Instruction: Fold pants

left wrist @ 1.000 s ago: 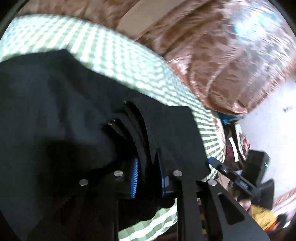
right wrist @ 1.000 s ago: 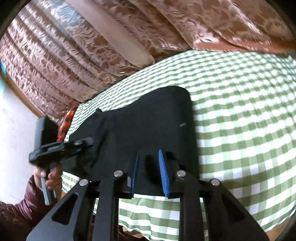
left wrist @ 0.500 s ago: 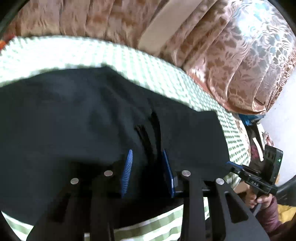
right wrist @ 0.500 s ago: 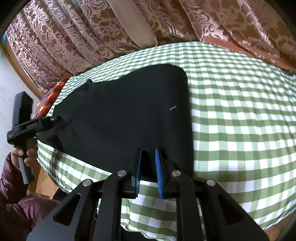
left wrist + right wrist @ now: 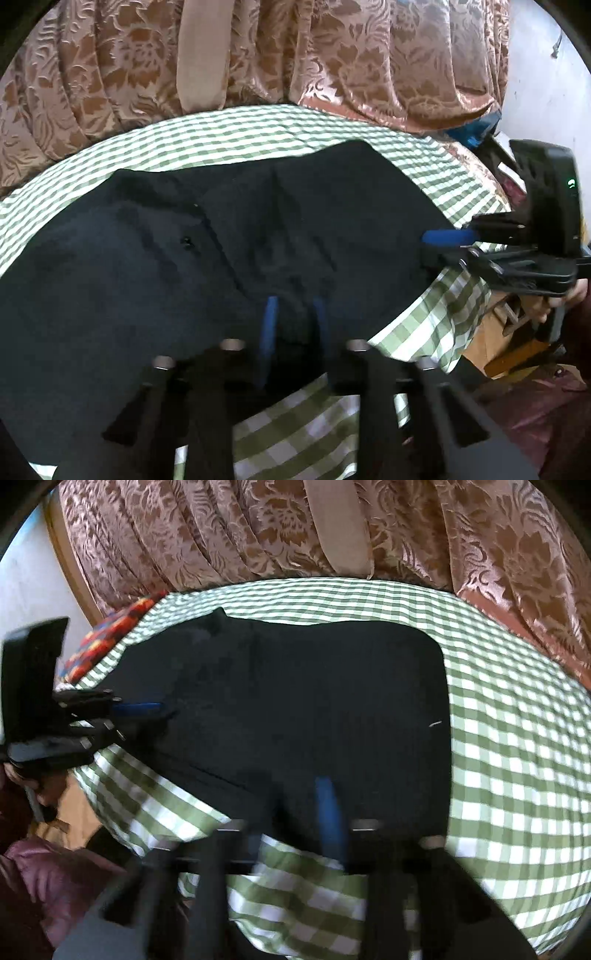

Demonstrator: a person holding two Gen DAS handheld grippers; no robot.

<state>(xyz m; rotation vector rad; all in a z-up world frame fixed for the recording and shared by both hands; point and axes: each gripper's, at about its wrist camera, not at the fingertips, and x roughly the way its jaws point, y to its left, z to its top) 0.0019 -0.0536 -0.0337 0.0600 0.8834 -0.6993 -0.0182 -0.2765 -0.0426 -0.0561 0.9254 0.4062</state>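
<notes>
Both claws have rolled level since a second ago and slid along the near hem of the pants (image 5: 258, 236), so the black cloth now spreads wide across the green checked worktop (image 5: 229, 133) instead of tilting away.

Left claw (image 5: 293, 317): its blue pads are closing, with a ridge of the dark fabric bunched between them at the near edge. Right claw (image 5: 299, 801): blurred, only one blue pad shows clearly, but the jaws look drawn together on the hem; I would say it pinches the cloth, though the smear makes that less than certain.

To my eye the step in hand is taking hold of the near edge at two places, ready for a fold. Next, both grips need to be firm before the edge is lifted and carried over toward the curtain (image 5: 258, 528) side, with the hands kept level so the fold line stays straight.

Pants lie flat, mid-worktop, their near edge at the pads, the far edge well short of the curtain.
</notes>
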